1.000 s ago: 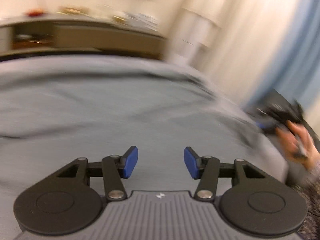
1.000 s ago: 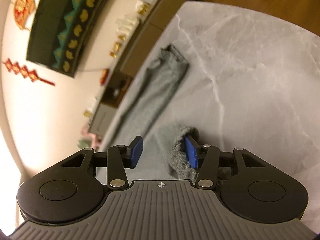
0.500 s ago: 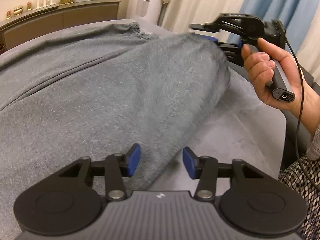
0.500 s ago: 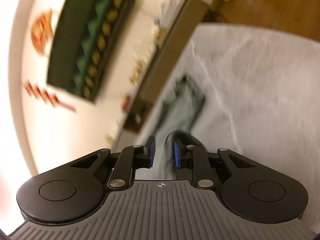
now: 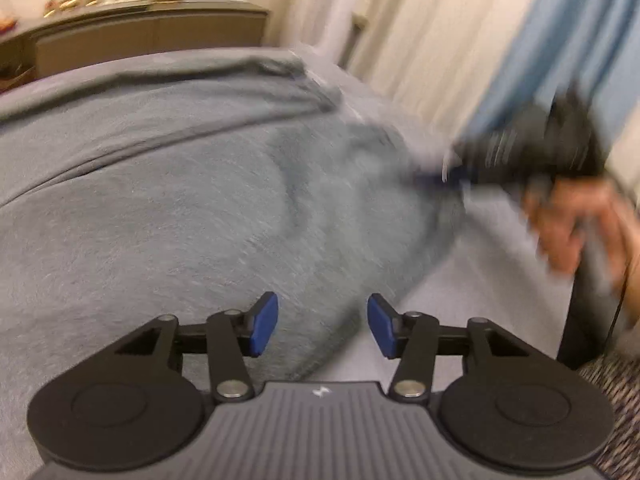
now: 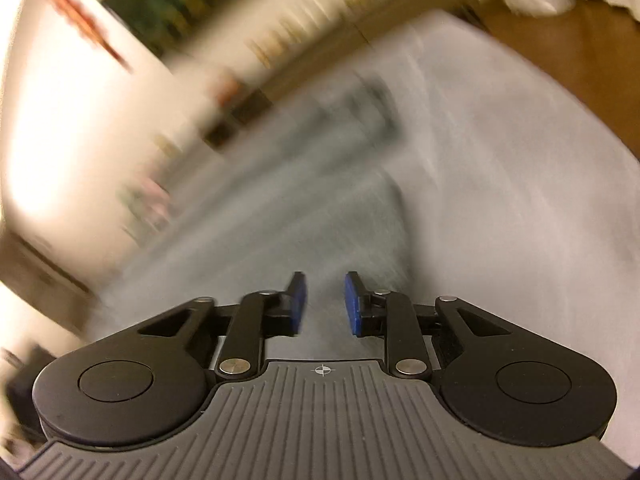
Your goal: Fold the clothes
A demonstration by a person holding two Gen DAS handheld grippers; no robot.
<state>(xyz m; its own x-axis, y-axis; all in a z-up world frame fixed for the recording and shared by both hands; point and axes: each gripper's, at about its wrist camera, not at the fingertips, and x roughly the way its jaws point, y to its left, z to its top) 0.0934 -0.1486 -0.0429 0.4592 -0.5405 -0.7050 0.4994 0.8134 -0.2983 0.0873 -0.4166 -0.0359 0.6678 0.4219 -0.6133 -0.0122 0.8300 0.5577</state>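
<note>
A large grey garment (image 5: 192,200) lies spread over the pale marbled table (image 5: 500,280). My left gripper (image 5: 322,326) is open and empty, low over the garment's near edge. In the left wrist view the right gripper (image 5: 520,156) shows blurred at the garment's far right edge, held by a hand. In the right wrist view my right gripper (image 6: 324,304) has its jaws partly apart over the blurred garment (image 6: 320,200); I cannot tell whether cloth is between them.
A long wooden sideboard (image 5: 140,36) with small ornaments stands along the wall behind the table. Pale and blue curtains (image 5: 500,40) hang on the right. Wooden floor (image 6: 560,40) lies beyond the table's far edge. Both views are motion-blurred.
The right gripper had nearly closed on the garment's edge half a second ago; its jaws now stand wider. It has dropped lower at the garment's right edge. The left gripper stayed open.
</note>
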